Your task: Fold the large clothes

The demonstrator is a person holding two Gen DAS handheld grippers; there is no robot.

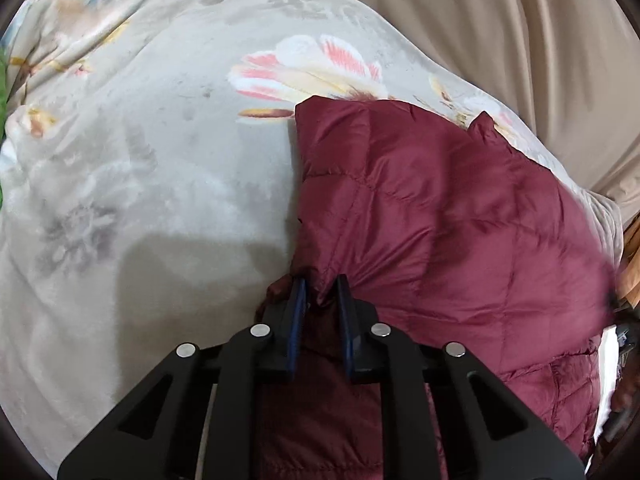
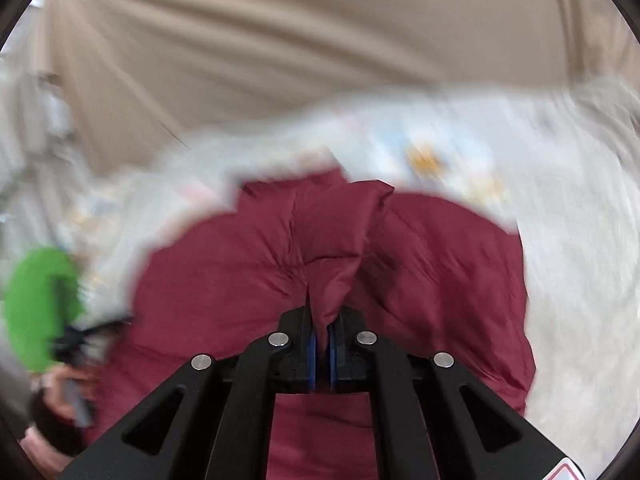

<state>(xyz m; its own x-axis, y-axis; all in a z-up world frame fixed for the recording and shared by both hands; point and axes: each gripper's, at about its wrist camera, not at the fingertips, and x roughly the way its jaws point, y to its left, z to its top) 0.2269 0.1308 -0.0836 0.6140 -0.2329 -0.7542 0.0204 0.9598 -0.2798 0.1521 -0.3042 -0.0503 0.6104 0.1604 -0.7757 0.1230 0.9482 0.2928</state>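
both grippers' fingers (image 1: 301, 300) pinch folds of the maroon jacket (image 1: 440, 208) on the blanket (image 1: 140, 160).

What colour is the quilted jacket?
The quilted jacket is dark red, a maroon shade. The left wrist view shows it best, sharp and unblurred.

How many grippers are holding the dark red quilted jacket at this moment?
2. The left gripper pinches the dark red quilted jacket at its edge beside the pale flowered blanket. The right gripper clamps a raised fold in the jacket's middle.
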